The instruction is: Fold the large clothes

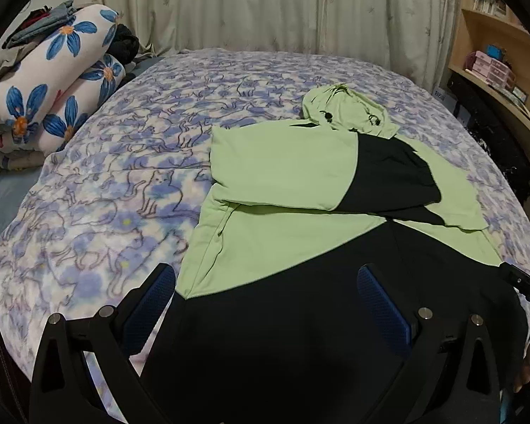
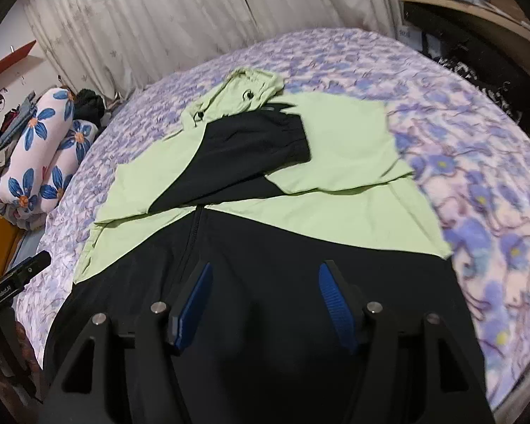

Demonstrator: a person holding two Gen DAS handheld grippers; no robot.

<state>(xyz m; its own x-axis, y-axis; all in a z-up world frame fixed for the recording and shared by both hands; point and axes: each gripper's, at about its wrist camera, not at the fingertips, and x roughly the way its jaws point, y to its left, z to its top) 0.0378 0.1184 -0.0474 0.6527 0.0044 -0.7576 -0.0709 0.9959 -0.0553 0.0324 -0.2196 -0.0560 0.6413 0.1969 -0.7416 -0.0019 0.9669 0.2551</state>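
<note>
Far to my left, a rolled quilt with big blue flowers sits at the edge of the bed, with some dark clothes piled on top of it and a pale curtain hanging behind. My left tongs stand wide open above the near hem of the jacket, with nothing between the blue pads. The jacket, light green with black panels, lies flat on the flowered bedspread, its sleeves folded across the chest and its hood at the far end. My right tongs are open too, over the black lower part of the jacket, gripping nothing. Off to the right, wooden shelves hold small pink boxes.
</note>
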